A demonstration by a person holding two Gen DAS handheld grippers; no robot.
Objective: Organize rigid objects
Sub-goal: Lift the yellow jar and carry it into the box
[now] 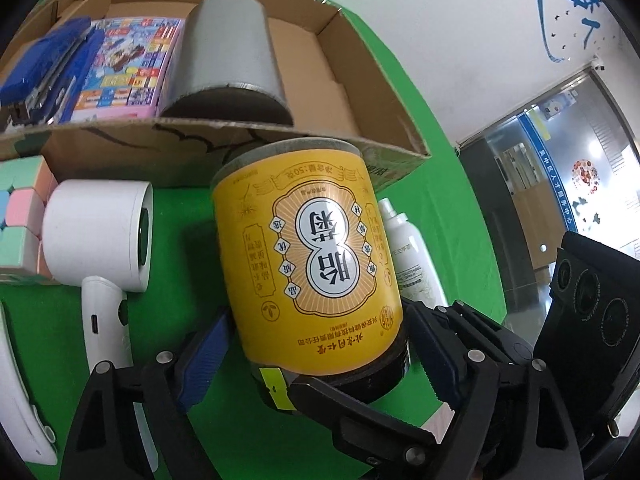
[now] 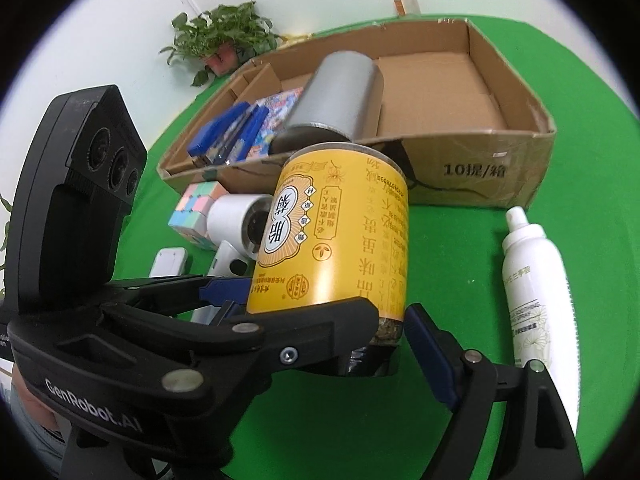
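A yellow-labelled jar [image 1: 308, 264] with a black lid is held tilted above the green table, lid toward the cameras. My left gripper [image 1: 316, 356] is shut on the jar near its lid, blue pads on both sides. In the right wrist view the jar [image 2: 336, 240] sits in front of my right gripper [image 2: 320, 320]. Its right pad stands apart from the jar, so it looks open. The left gripper [image 2: 224, 300] shows there too, clamping the jar. The cardboard box [image 1: 224, 140] lies just behind, and shows in the right wrist view [image 2: 480, 168].
In the box lie a grey cylinder [image 1: 228, 48], a colourful pack [image 1: 128, 64] and a blue stapler [image 1: 44, 72]. On the green cloth are a white handheld fan [image 1: 100, 236], a pastel cube [image 1: 20, 216] and a white spray bottle [image 2: 540, 292]. A plant [image 2: 220, 36] stands behind.
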